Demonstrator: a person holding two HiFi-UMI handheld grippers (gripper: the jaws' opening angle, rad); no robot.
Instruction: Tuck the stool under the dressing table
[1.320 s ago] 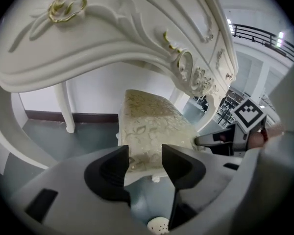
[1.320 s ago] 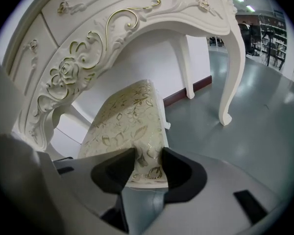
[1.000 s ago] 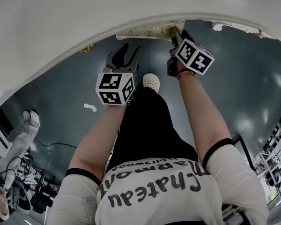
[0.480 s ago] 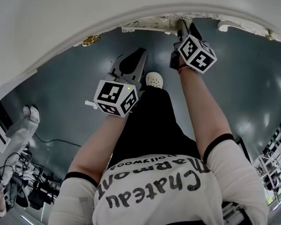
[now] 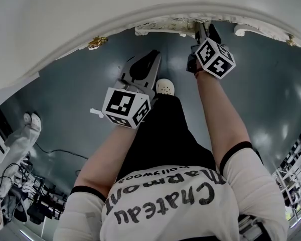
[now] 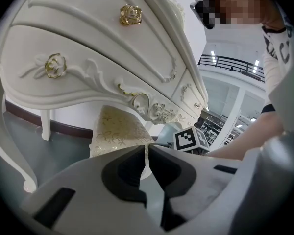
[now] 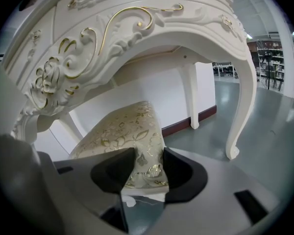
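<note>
The stool (image 5: 165, 26) has a cream, gold-patterned cushion and sits under the front edge of the white dressing table (image 5: 90, 14); only its edge shows in the head view. My right gripper (image 5: 200, 28) is shut on the cushion's near corner, which sits pressed between the two pads (image 7: 149, 166) of the stool (image 7: 122, 131). My left gripper (image 5: 151, 56) hangs in the air short of the stool (image 6: 117, 131), apart from it. Its jaws (image 6: 148, 151) have just been closing and now stand shut with nothing between them.
Carved drawer fronts with gold knobs (image 6: 130, 14) rise above the stool. A curved table leg (image 7: 242, 97) stands at the right. The person's white shoe (image 5: 164, 88) is on the grey floor below the grippers. Cables and equipment (image 5: 20, 205) lie at the lower left.
The left gripper's jaws, spread a second ago, have come together empty, and that gripper has lifted a little. The right gripper has stayed on the stool's cushion and shifted slightly right.
</note>
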